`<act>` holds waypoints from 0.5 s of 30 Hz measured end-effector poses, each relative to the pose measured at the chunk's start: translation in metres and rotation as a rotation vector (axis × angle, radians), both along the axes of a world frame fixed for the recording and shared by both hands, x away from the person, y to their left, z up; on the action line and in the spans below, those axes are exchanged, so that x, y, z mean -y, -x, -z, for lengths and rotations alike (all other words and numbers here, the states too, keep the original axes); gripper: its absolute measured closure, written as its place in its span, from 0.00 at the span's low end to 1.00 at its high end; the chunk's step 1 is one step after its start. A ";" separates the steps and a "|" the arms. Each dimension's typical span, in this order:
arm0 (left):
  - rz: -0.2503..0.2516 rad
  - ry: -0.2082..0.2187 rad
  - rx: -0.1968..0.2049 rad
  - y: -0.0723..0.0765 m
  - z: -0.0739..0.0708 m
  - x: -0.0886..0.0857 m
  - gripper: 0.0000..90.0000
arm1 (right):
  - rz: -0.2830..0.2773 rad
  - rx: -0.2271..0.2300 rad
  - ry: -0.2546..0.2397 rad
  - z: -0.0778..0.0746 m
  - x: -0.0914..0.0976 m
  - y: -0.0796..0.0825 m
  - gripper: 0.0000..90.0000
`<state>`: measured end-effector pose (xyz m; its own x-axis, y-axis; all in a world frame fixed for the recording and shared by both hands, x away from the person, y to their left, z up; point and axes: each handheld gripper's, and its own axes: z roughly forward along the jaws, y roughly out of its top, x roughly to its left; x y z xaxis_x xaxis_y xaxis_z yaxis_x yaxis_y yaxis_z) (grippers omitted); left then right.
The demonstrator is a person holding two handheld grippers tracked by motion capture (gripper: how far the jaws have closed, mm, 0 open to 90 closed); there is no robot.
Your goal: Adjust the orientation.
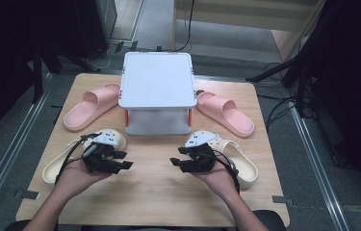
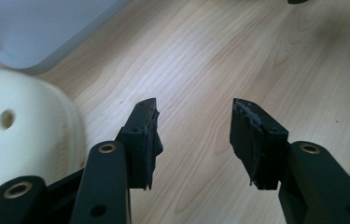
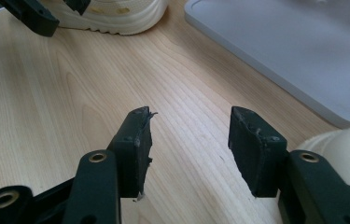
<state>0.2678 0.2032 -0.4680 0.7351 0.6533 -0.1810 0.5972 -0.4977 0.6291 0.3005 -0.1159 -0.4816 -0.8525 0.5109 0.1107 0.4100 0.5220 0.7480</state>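
Observation:
My left gripper hovers over the wooden table, open, with bare wood between its jaws. A cream clog lies just to its left. My right gripper faces it from the right, also open and holding nothing. A second cream clog lies beside that hand. The two grippers point toward each other across a gap at the table's middle front.
A white two-level rack stands at the table's back centre. A pink slipper lies to its left and another pink slipper to its right. Dark stands and cables ring the table on the floor.

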 end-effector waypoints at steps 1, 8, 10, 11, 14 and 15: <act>-0.007 0.000 -0.001 0.001 -0.001 -0.003 0.58 | -0.005 0.001 0.001 0.000 -0.002 -0.001 0.55; -0.057 -0.007 0.010 0.014 -0.008 -0.019 0.58 | -0.028 -0.016 -0.012 -0.002 -0.009 -0.006 0.56; -0.061 -0.025 0.021 0.017 -0.011 -0.024 0.58 | -0.034 -0.023 -0.018 -0.002 -0.011 -0.007 0.57; -0.069 -0.022 0.021 0.019 -0.012 -0.025 0.58 | -0.039 -0.025 -0.019 -0.002 -0.012 -0.009 0.57; -0.086 -0.023 0.023 0.023 -0.015 -0.034 0.58 | -0.049 -0.031 -0.017 -0.002 -0.016 -0.011 0.57; -0.099 -0.025 0.029 0.025 -0.016 -0.038 0.58 | -0.051 -0.033 -0.015 -0.002 -0.018 -0.011 0.57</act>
